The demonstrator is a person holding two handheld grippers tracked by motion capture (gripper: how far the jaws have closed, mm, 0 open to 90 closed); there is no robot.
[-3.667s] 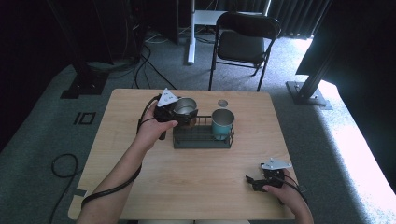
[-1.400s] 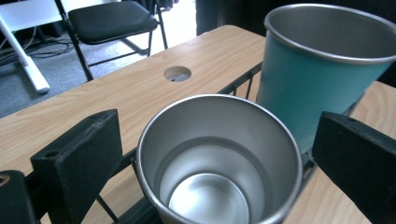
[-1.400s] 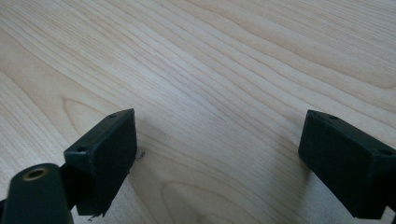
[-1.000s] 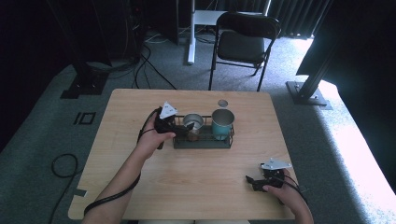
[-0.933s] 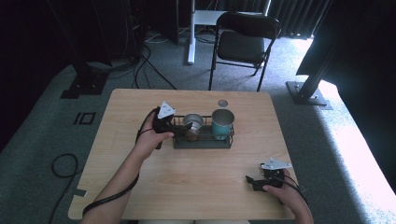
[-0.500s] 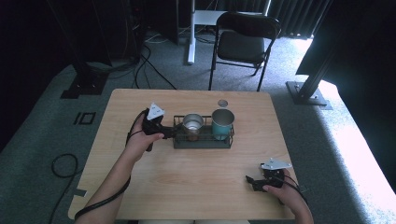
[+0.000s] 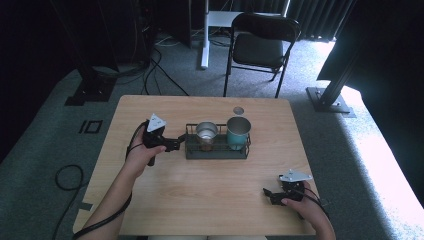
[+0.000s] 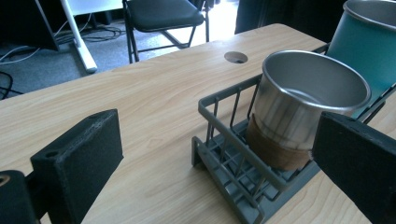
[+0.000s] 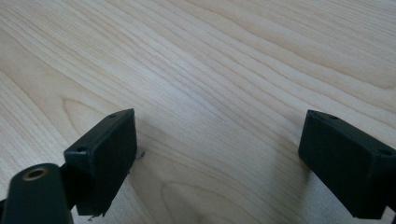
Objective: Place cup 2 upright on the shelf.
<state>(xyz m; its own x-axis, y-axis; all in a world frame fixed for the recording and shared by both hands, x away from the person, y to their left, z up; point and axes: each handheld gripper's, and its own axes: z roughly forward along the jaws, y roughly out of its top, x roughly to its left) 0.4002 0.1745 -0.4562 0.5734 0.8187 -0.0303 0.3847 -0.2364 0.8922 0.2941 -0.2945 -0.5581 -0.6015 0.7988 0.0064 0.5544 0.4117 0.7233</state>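
the left gripper (image 7: 172,144) sits just off the left end of the grey wire rack (image 7: 216,150), its jaws spread wide and holding nothing — in the left gripper view the steel cup (image 8: 306,105) stands upright in the rack's near end, ahead of the jaws and apart from them. a teal cup (image 7: 238,133) stands upright beside it in the same rack. the right gripper (image 7: 270,194) rests low near the front right of the wooden table (image 7: 210,200), jaws also spread, well apart from the rack.
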